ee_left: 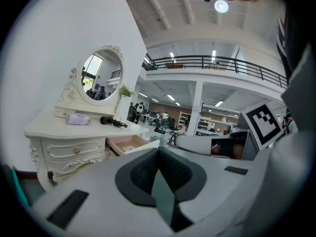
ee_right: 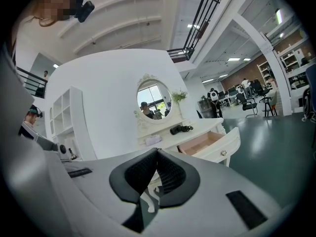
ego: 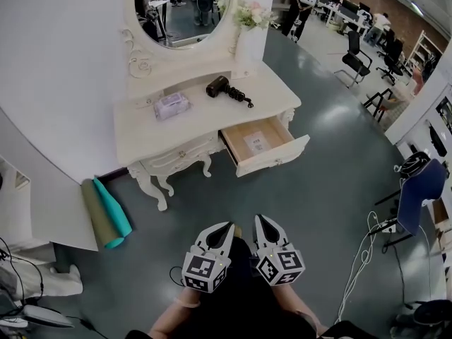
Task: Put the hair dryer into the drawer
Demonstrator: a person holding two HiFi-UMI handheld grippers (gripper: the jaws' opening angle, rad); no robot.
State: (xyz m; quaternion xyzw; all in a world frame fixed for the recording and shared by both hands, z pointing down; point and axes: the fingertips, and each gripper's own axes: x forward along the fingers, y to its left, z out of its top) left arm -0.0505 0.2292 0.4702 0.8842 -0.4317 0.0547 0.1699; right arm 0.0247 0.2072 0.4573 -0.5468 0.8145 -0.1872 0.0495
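- My left gripper (ee_left: 158,151): jaws closed together, nothing between them.
- My right gripper (ee_right: 157,152): likewise pinched closed, empty.
- Black hair dryer with coiled cord (ego: 220,87) lies on the ornate white desk (ego: 191,126), below the oval mirror (ego: 185,6), well apart from both grippers.
- White wood-lined drawer (ego: 274,162) stands pulled open just below the dryer's end of the desk.

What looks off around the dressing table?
Nothing is spilled or broken. The drawer stands pulled open, and the hair dryer lies on the dressing table top, cord bunched beside it. Two rolled mats sit beside the table.
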